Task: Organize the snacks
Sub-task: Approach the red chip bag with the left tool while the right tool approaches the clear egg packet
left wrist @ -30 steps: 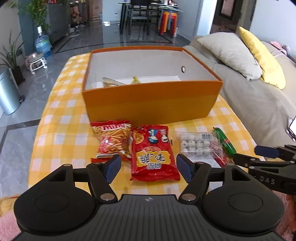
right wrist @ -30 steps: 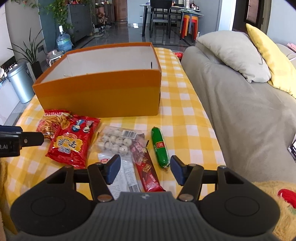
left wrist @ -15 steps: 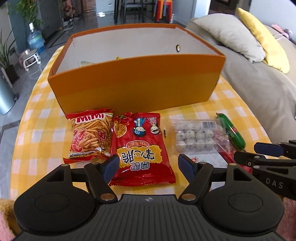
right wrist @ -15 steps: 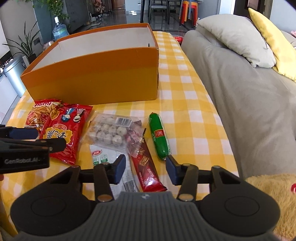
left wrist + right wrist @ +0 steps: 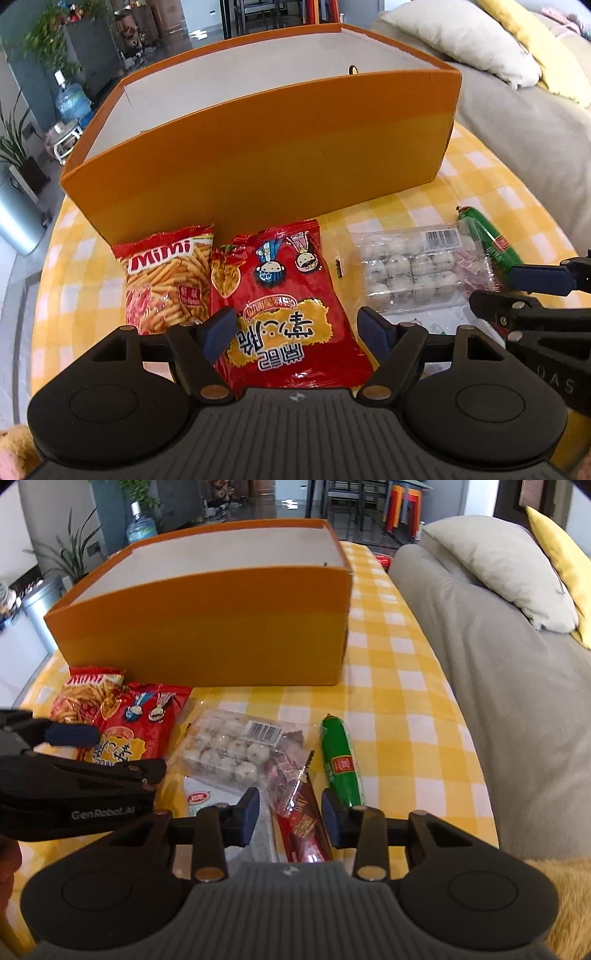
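1. Two pick-ups are being lined up at once. The left gripper [image 5: 297,328] is being held w/ jaws spread wide, having just been opening further; the big red snack bag [image 5: 288,306] is lying flat betw. the pads [image 5: 218,328], not yet pressed.
2. The right gripper [image 5: 290,818] is being narrowed, its jaws having just been closing; the slim red bar packet [image 5: 301,816] is lying betw. them, but a gap is still being shown on both sides, so nothing is being pinched yet.
3. Task things are being kept on the yellow-checked desk [image 5: 399,716], in front of the orange box [image 5: 266,155]: Mimi sticks bag [image 5: 166,280] touching the red bag's left edge, clear tray of white balls [image 5: 225,753] beside it, green sausage [image 5: 340,764] just right of the bar packet. The box interior is mostly hidden from here.
4. For a good grasp, judged: the left pads are best being lowered to the bag's side edges before closing, since a flat puffy bag is likely being squashed or slipped if nipped from above. Neighbouring Mimi bag is at risk of being caught too.
5. The bar packet is overlapping the tray's wrapper and a white sachet [image 5: 199,797]; closing should be centred on the bar alone.
6. Pose: both grippers are being pointed steeply down and fwd, side by side, each visible in the other's view.
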